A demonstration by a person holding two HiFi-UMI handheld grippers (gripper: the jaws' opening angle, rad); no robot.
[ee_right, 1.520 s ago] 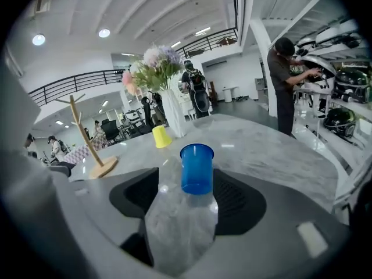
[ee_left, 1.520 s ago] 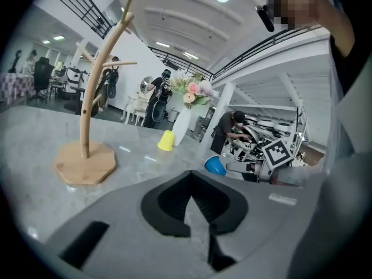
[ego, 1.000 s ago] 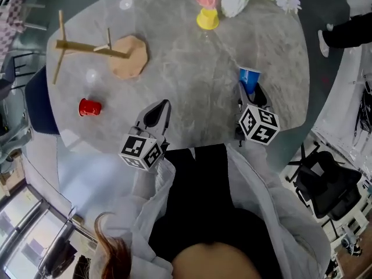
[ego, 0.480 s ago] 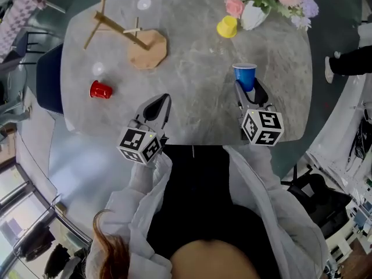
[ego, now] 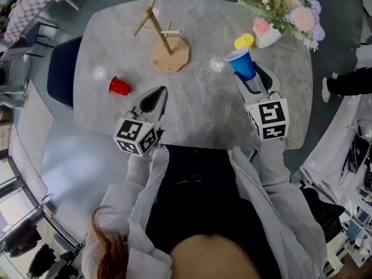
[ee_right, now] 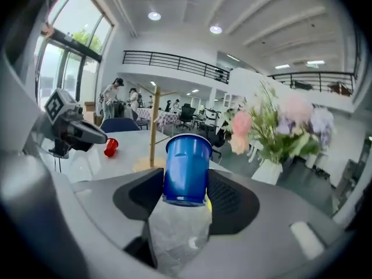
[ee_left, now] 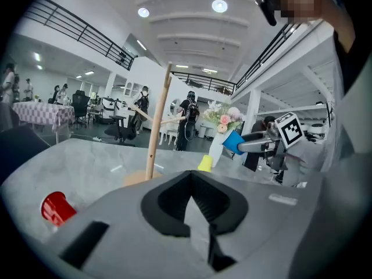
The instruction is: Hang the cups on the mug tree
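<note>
Blue cup (ego: pixel 241 64) (ee_right: pixel 186 168) sits clamped in the right tongs (ego: pixel 251 74) (ee_right: pixel 186 190), both pads pressed on its sides, its mouth pointing away from the person. It is held above the right part of the grey marble surface (ego: pixel 197 109). The left tongs (ego: pixel 157 97) (ee_left: pixel 195 199) hover over the near left of the surface with their pads apart and nothing between them. A wooden mug tree (ego: pixel 164 36) (ee_left: pixel 154 138) stands upright on its flat base at the far middle, with no cup on its pegs. A red cup (ego: pixel 119 86) (ee_left: pixel 56 207) lies on its side to the left. A yellow cup (ego: pixel 244 40) is at the far right, just beside a white vase of flowers (ego: pixel 268 36).
</note>
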